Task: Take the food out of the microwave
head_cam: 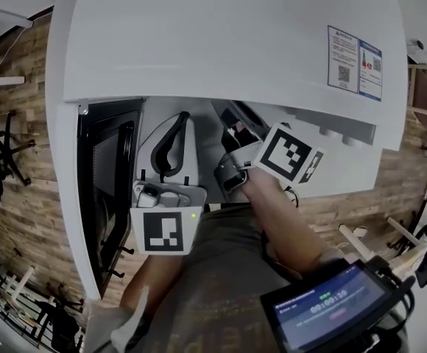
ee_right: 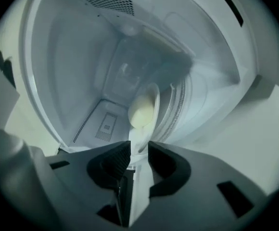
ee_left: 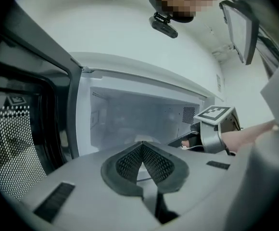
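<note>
The white microwave [head_cam: 199, 35] stands with its door [head_cam: 107, 182] swung out to the left. On the turntable inside is a white plate [ee_right: 152, 102] with a pale round bun [ee_right: 140, 113] on it. My right gripper [ee_right: 139, 150] reaches into the cavity, rolled onto its side. Its jaws stand a little apart with the near rim of the plate between them, not clearly squeezed. In the head view it [head_cam: 232, 127] is at the right of the opening. My left gripper [ee_left: 143, 143] is shut and empty, pointing at the opening from just outside.
The dark mesh window of the open door [ee_left: 14, 143] is close on the left of the left gripper. A screen device [head_cam: 331, 307] hangs at the lower right. Labels [head_cam: 355, 61] are stuck on the microwave top. The floor around is wood planks.
</note>
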A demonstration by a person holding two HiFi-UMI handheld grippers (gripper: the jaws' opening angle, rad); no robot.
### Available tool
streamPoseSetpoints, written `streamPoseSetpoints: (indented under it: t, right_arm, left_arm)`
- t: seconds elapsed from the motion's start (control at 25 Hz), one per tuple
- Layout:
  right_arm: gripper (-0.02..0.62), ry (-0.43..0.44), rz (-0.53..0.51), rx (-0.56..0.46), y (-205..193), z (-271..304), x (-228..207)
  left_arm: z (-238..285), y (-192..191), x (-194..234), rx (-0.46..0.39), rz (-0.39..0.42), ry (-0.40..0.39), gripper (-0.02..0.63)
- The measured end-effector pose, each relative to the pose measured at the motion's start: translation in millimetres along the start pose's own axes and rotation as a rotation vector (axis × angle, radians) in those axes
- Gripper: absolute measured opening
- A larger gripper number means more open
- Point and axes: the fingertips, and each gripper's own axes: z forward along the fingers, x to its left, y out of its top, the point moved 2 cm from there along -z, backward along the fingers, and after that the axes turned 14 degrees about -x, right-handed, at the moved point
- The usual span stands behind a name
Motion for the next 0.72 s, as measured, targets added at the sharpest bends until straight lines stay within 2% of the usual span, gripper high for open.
streamPoseSetpoints:
  t: [0.12,0.2,0.72]
  right_arm:
    - [0.099,-0.014,0.089,-0.009,1.0,4.5,-0.9]
    - [0.049,-0.027,0.097,-0.014,0.1,6.2,-3.3]
    - [0.041,0.008,0.114,-0.071,-10.9,-30.3,-7.1]
  left_arm:
    - [1.0,2.7,2.8,-0.001,0.0,0.002,0.006]
    - [2.2,5.0,4.4,-0.01,0.001,0.005,0.006]
    - [-17.2,4.7,-1.8,0.001,0.009,-0.015,0.006]
